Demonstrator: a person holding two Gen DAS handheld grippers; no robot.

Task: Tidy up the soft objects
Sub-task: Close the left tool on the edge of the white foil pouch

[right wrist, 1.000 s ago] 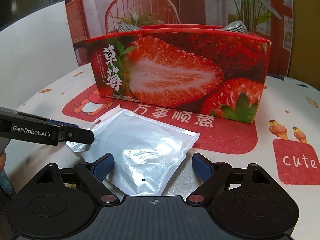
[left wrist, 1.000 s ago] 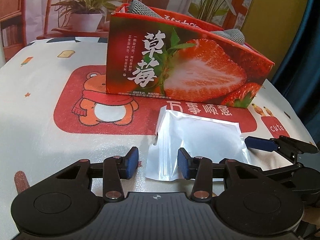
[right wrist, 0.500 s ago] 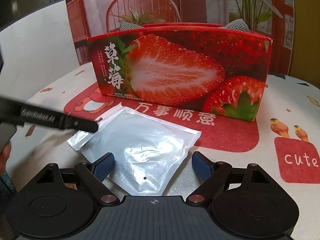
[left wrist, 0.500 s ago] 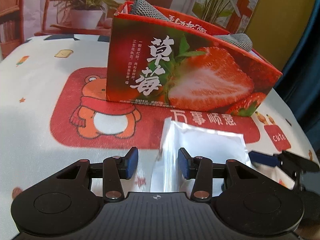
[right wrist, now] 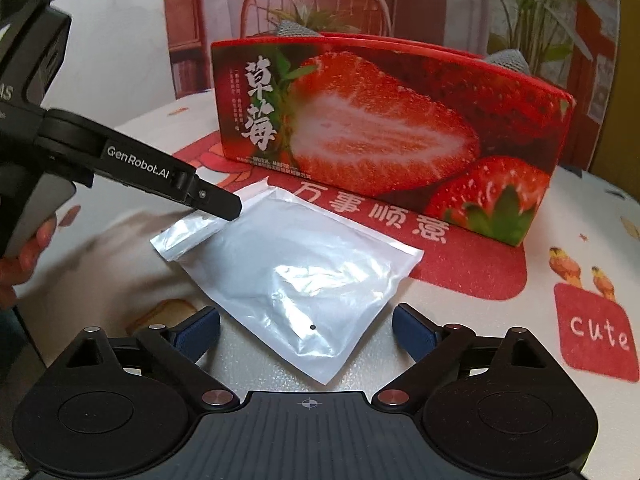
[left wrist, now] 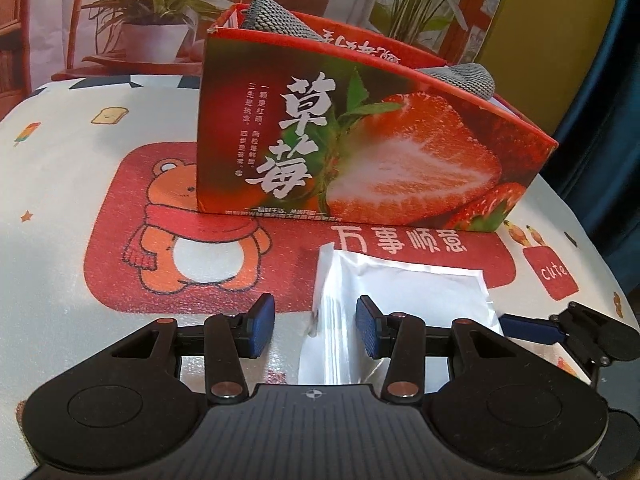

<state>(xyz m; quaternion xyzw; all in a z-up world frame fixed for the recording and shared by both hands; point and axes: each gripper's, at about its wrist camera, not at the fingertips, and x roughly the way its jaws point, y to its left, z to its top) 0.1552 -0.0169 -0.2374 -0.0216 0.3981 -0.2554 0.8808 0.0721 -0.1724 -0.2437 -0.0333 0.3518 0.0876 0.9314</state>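
A clear plastic bag (right wrist: pixel 304 268) with something white inside lies on the table before a red strawberry box (right wrist: pixel 384 136). In the left wrist view the bag (left wrist: pixel 404 292) has its left edge raised between the jaws of my left gripper (left wrist: pixel 316 326), which stands open around it. My left gripper also shows in the right wrist view (right wrist: pixel 224 206), above the bag's folded corner. My right gripper (right wrist: pixel 306 330) is open, with the bag's near corner between its fingers. Grey knitted items (left wrist: pixel 276 20) stick out of the strawberry box (left wrist: pixel 360 152).
The table carries a cloth with a bear print (left wrist: pixel 192 232) and a red "cute" patch (right wrist: pixel 596 332). A backdrop with printed plants and a chair stands behind the box. My right gripper's finger (left wrist: pixel 532 326) shows at the right edge of the left wrist view.
My left gripper has risen and moved in over the bag's left edge, which now stands up between its jaws. The right gripper has moved slightly closer to the bag.
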